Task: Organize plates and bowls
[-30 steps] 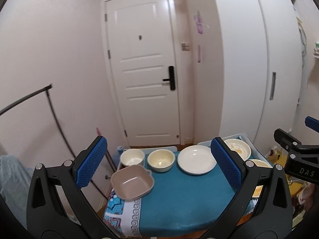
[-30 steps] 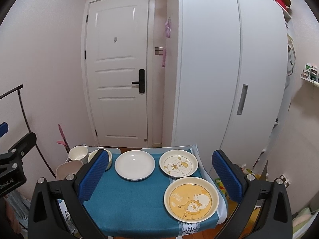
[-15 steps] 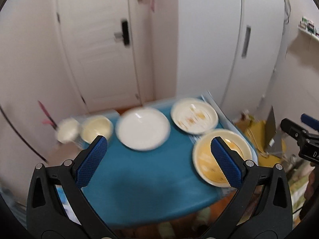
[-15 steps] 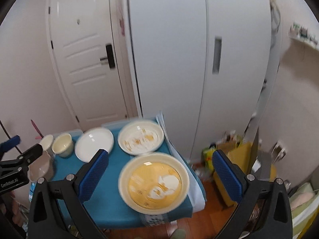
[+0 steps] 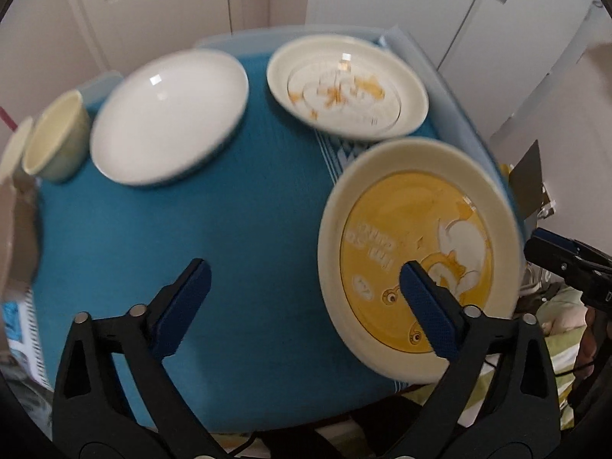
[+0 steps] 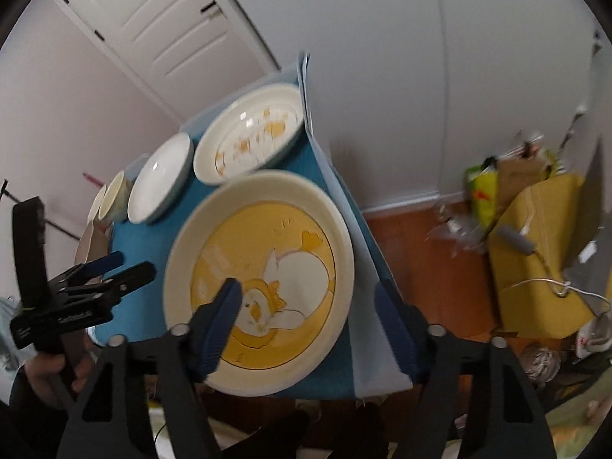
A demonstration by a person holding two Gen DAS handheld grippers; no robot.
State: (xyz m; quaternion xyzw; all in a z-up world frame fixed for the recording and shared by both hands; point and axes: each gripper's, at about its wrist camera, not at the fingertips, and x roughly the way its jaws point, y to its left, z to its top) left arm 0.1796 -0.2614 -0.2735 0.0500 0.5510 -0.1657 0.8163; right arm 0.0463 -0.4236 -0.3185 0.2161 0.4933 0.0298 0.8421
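Observation:
A yellow cartoon plate (image 5: 417, 252) (image 6: 264, 275) lies at the near right corner of the blue-clothed table (image 5: 229, 229). Behind it lies a cream plate with orange marks (image 5: 348, 88) (image 6: 252, 134). A plain white plate (image 5: 168, 114) (image 6: 160, 179) sits left of that, then a cream bowl (image 5: 53, 137) (image 6: 114, 195). A brown square bowl (image 5: 19, 237) shows at the left edge. My left gripper (image 5: 302, 279) is open above the cloth, its right finger over the yellow plate. My right gripper (image 6: 306, 302) is open, straddling the yellow plate's right rim.
A white door (image 6: 153, 23) and a white wardrobe (image 6: 420, 76) stand behind the table. Yellow boxes and clutter (image 6: 535, 237) sit on the wooden floor (image 6: 420, 252) to the right of the table. The left gripper shows in the right wrist view (image 6: 72, 298).
Both grippers have tilted down and come much closer to the table. The right gripper has reached the yellow plate's rim. Both stay open.

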